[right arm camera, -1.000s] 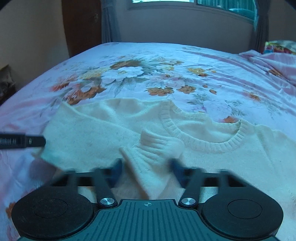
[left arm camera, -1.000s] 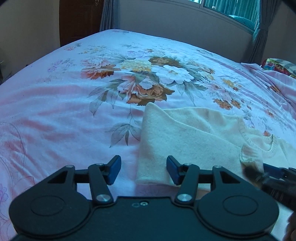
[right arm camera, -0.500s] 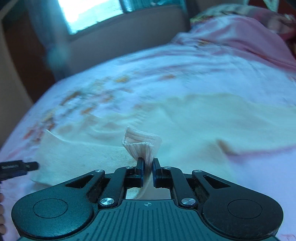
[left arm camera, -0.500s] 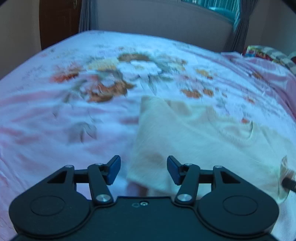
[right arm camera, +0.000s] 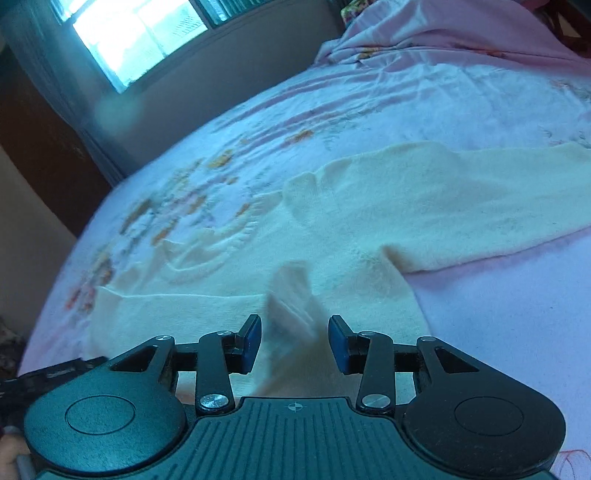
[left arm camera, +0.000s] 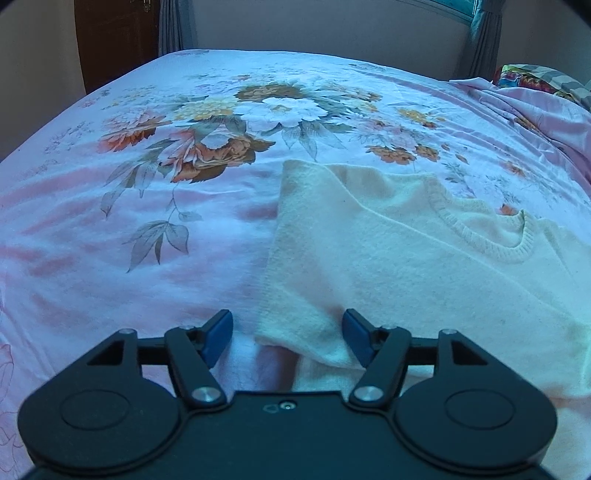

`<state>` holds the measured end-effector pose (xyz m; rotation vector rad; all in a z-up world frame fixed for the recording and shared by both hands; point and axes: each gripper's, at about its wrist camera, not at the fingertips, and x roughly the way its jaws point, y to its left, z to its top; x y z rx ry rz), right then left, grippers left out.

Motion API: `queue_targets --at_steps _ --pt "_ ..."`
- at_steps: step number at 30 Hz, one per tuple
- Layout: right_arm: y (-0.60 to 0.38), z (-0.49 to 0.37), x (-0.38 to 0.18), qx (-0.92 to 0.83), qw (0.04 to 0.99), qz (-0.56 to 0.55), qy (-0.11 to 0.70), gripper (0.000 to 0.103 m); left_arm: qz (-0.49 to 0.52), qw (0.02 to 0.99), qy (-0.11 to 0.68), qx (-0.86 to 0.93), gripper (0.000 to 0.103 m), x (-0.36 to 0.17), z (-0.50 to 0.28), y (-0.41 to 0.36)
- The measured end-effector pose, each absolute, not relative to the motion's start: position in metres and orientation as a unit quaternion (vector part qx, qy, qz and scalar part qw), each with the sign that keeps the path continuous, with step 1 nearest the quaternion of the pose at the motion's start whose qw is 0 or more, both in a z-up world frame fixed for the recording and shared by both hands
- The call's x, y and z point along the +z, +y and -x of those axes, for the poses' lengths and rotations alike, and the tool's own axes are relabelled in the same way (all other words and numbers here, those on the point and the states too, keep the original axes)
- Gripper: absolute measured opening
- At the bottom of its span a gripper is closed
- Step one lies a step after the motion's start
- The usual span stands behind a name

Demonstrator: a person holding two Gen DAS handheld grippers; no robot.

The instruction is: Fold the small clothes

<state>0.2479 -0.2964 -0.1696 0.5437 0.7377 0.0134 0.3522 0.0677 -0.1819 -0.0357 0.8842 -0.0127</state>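
Note:
A cream knitted sweater (left arm camera: pixel 406 251) lies on the floral bed sheet (left arm camera: pixel 147 221), its left side folded in and its ribbed neckline (left arm camera: pixel 491 243) up. My left gripper (left arm camera: pixel 286 338) is open, its jaws either side of the sweater's near left folded edge. In the right wrist view the sweater (right arm camera: pixel 388 206) spreads out with one sleeve (right arm camera: pixel 498 214) stretched right. My right gripper (right arm camera: pixel 294 341) is open, and the ribbed cuff (right arm camera: pixel 291 299) of the folded sleeve lies blurred between its jaws.
A crumpled pink blanket (right arm camera: pixel 461 33) and a colourful pillow (left arm camera: pixel 535 79) lie at the bed's far right. A window (right arm camera: pixel 140 33), curtains and a dark wooden door (left arm camera: pixel 114 37) stand behind the bed. The left gripper's body shows at the lower left of the right wrist view (right arm camera: pixel 48 373).
My right gripper closed on the sleeve cuff, carried it, and has now opened, letting the cuff go. The left gripper stayed open and shifted slightly along the sweater's left edge.

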Motion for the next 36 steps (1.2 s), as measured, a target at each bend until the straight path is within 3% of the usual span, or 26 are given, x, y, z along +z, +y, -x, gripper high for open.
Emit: queue_targets --at_steps 6,8,9,14,21,28,30,36 --pt "-0.288 -0.255 -0.167 0.004 0.901 -0.219 0.373 0.040 0.019 0.904 0.428 0.000 0.064 -0.181 -0.352 0.066" --pt "-0.288 -0.257 -0.172 -0.003 0.899 -0.208 0.386 0.022 0.019 0.904 0.428 0.001 0.064 -0.180 -0.351 0.066" --pt "-0.289 -0.257 -0.173 -0.004 0.897 -0.202 0.393 0.003 0.019 0.904 0.427 0.002 0.062 -0.179 -0.351 0.065" --pt "-0.289 -0.252 -0.181 -0.016 0.896 -0.162 0.413 0.003 0.016 0.904 0.428 -0.002 0.060 -0.174 -0.347 0.058" --pt "-0.275 -0.238 -0.142 -0.020 0.930 -0.117 0.347 0.004 0.003 0.906 0.422 -0.002 0.062 -0.160 -0.333 0.040" --pt "-0.264 -0.254 -0.180 0.005 0.897 -0.117 0.427 0.004 -0.009 0.895 0.446 -0.006 0.067 -0.168 -0.318 0.020" --pt "-0.270 -0.247 -0.170 0.002 0.900 -0.118 0.419 0.004 -0.010 0.891 0.453 0.002 0.063 -0.170 -0.314 0.019" --pt "-0.290 -0.225 -0.140 0.002 0.914 -0.123 0.387 0.004 -0.019 0.904 0.427 -0.009 0.069 -0.146 -0.295 0.004"
